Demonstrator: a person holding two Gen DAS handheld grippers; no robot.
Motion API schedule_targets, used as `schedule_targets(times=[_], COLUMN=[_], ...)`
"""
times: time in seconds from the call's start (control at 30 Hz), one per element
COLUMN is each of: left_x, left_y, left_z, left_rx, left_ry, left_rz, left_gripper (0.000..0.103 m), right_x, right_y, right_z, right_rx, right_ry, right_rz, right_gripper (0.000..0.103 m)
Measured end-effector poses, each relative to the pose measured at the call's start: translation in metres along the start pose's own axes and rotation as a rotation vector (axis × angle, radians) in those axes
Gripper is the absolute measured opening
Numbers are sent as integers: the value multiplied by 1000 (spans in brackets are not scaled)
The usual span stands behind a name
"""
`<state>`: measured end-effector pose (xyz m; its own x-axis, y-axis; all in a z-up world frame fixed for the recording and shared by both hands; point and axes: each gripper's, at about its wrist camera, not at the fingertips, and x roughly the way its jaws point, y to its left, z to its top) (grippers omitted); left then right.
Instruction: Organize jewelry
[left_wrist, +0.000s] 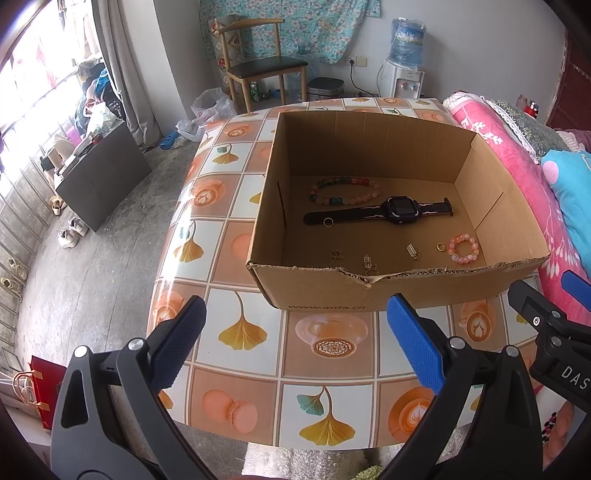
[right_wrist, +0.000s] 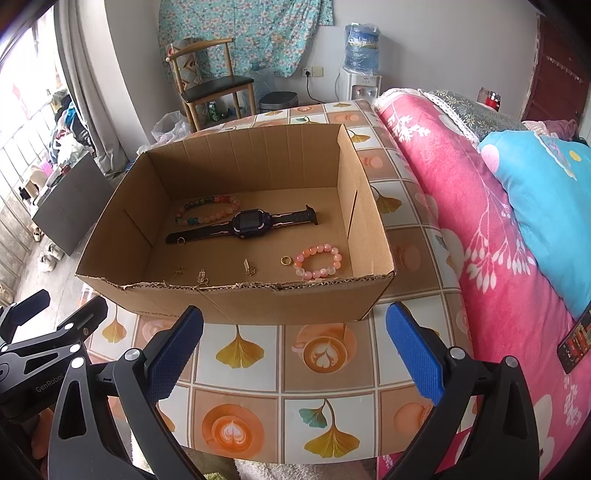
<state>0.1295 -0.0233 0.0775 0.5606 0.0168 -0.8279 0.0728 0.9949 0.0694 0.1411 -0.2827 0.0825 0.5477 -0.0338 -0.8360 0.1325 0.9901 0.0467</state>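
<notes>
An open cardboard box (left_wrist: 321, 288) (right_wrist: 258, 306) stands on the patterned table. Inside lie a multicoloured bead bracelet (left_wrist: 345, 190) (right_wrist: 207, 210), a dark watch (left_wrist: 400, 208) (right_wrist: 251, 223), a pink bead bracelet (left_wrist: 463, 249) (right_wrist: 318, 261), gold rings (left_wrist: 440, 247) (right_wrist: 285, 260) and several small gold charms (left_wrist: 413, 252) (right_wrist: 248, 266). My left gripper (left_wrist: 295, 339) hangs open over the table in front of the box, nothing between its fingers. My right gripper (right_wrist: 295, 339) is open too, in front of the box and empty; it shows at the right edge of the left wrist view (left_wrist: 546, 317).
A pink bedspread (right_wrist: 480, 221) with a blue pillow (right_wrist: 546, 206) borders the table on the right; a phone (right_wrist: 576, 339) lies on it. A wooden chair (left_wrist: 258, 62), a bin and a water dispenser (left_wrist: 404, 70) stand behind the table. Bare floor lies to the left.
</notes>
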Motion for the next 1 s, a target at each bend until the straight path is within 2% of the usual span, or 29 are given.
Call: schedule_targets(times=[1.0], left_x=[-1], left_y=[-1], left_z=[0], left_rx=[1], left_ry=[-1], left_rz=[0], left_gripper=[95], right_x=[1], right_y=[-2], right_z=[1], right_rx=[8], right_ry=[2], right_rz=[2], right_gripper=[97])
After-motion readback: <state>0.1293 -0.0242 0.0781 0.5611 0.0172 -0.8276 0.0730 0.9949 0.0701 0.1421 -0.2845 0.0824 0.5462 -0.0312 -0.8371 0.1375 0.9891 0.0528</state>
